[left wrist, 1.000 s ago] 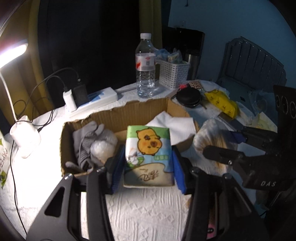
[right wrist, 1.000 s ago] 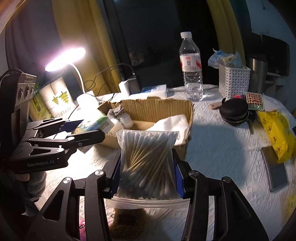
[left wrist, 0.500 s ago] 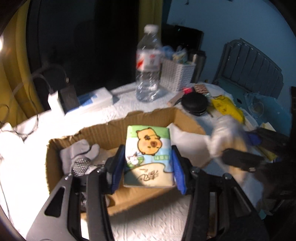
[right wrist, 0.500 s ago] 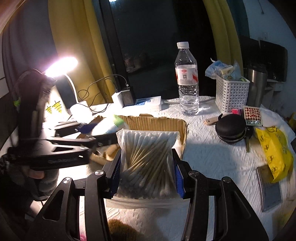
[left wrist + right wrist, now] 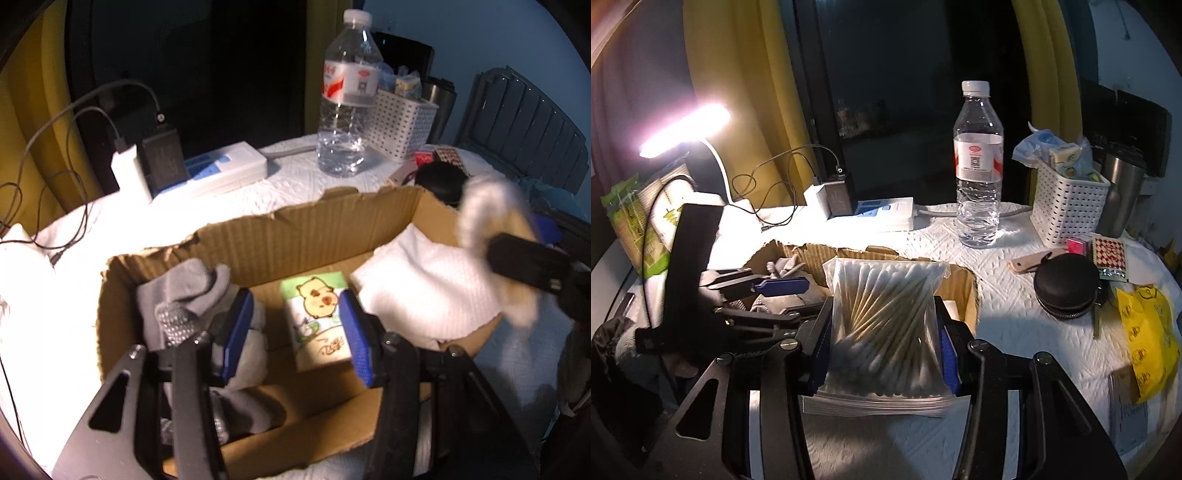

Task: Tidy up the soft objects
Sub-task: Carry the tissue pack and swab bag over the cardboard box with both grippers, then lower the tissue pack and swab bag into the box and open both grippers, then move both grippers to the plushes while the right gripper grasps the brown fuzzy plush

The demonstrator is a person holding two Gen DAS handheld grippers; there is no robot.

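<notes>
In the left wrist view my left gripper (image 5: 295,332) is open over the cardboard box (image 5: 295,236). The tissue pack with a cartoon animal (image 5: 317,325) lies on the box floor between the fingers, loose. Grey gloves (image 5: 184,295) and a white cloth (image 5: 417,280) also lie in the box. My right gripper (image 5: 884,328) is shut on a zip bag of cotton swabs (image 5: 882,317) just in front of the box (image 5: 964,291). It also shows in the left wrist view at the right with the bag (image 5: 491,236), blurred.
On the white table stand a water bottle (image 5: 977,173), a white basket (image 5: 1067,206), a steel cup (image 5: 1121,195), a black round case (image 5: 1065,284), a yellow bag (image 5: 1148,328), a power strip with chargers (image 5: 882,214) and a lit lamp (image 5: 683,129).
My left gripper moved over the box, opened and let go of the tissue pack, which now lies in the box. My right gripper brought the swab bag closer to the box.
</notes>
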